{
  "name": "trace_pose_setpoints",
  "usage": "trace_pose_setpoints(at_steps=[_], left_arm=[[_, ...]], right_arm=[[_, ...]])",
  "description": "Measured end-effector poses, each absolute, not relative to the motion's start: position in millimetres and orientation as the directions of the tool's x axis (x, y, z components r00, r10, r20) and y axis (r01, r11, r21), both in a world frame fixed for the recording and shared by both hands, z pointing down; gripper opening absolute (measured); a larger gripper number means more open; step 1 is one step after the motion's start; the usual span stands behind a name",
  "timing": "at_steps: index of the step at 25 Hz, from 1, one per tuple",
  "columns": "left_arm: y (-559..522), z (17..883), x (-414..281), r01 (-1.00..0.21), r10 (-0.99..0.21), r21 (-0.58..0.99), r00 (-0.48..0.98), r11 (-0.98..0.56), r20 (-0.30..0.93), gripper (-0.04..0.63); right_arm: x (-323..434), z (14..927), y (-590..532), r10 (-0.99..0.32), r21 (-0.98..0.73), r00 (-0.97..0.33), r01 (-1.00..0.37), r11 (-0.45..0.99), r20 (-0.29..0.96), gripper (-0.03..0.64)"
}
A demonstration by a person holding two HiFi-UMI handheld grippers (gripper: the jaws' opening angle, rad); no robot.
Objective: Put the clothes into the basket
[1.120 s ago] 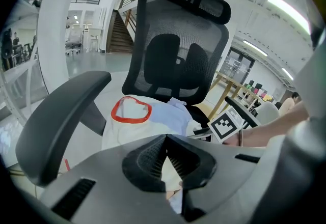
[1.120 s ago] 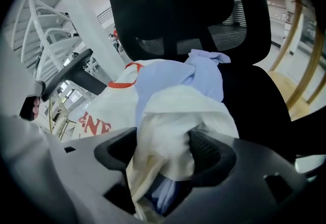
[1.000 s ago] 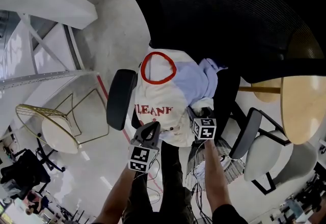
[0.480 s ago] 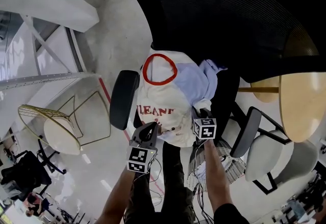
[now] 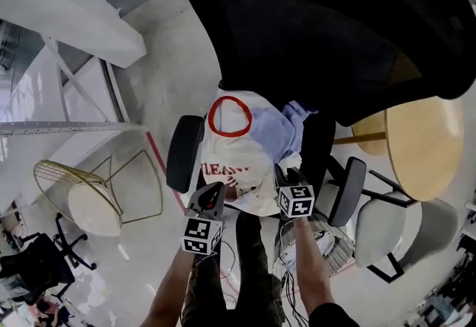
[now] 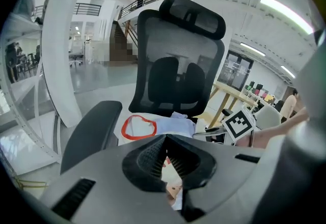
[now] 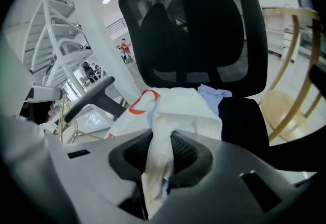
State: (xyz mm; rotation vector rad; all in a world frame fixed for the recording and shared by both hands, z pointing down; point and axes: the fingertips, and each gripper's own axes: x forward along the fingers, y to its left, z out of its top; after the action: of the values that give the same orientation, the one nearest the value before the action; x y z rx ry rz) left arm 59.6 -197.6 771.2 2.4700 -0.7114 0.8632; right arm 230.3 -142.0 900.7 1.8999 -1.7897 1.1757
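Presently a white T-shirt [image 5: 236, 151] with a red collar and red lettering lies on the seat of a black mesh-backed chair [image 5: 320, 36]. A light blue garment [image 5: 281, 127] is bunched against its right side, touching it. The left gripper [image 5: 214, 192] is at the near edge of the T-shirt, just beside the chair's left armrest [image 5: 184, 152]. Its jaws are nearly together, pinching a bit of white cloth with reddish print. The right gripper [image 5: 286, 173] is at the near right edge of the pile. Its jaws have just been closing and now stand narrow, clamped on a bunched fold of the T-shirt that rises from the seat in a ridge, with a sliver of blue cloth beside it. Both grippers point forward and down toward the seat, side by side and apart. A white wire basket [image 5: 332, 246] shows partly beside the person's right forearm, low and near the chair; the clothes are not in it. A round wooden table [image 5: 431, 147] stands to the right of the chair, and a gold wire stool [image 5: 93, 184] stands well off to the left on the pale floor.
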Motion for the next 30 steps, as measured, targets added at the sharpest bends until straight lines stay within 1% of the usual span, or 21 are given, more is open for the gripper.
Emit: trace_pose_setpoints(at_steps=[7, 12, 20, 30], left_arm=[[-207.1, 731.8, 51.2, -0.595, -0.358, 0.209, 0.688, -0.776, 0.631, 0.007], [-228.6, 688.2, 47.1, -0.595, -0.385, 0.198, 0.702, -0.779, 0.599, 0.007], [-238.9, 614.5, 46.3, -0.555, -0.407, 0.164, 0.752, -0.815, 0.518, 0.006], [-223.6, 516.8, 35.6, -0.486, -0.402, 0.13, 0.822, -0.864, 0.403, 0.008]], right_arm=[[217.4, 842.5, -151.6, -0.754, -0.305, -0.081, -0.938, -0.163, 0.652, 0.091], [209.8, 783.5, -170.4, -0.791, -0.287, -0.059, -0.946, -0.151, 0.609, 0.091], [207.6, 691.0, -175.8, -0.855, -0.251, 0.015, -0.953, -0.169, 0.519, 0.091], [200.9, 548.1, -141.3, -0.924, -0.205, 0.16, -0.949, -0.241, 0.349, 0.092]])
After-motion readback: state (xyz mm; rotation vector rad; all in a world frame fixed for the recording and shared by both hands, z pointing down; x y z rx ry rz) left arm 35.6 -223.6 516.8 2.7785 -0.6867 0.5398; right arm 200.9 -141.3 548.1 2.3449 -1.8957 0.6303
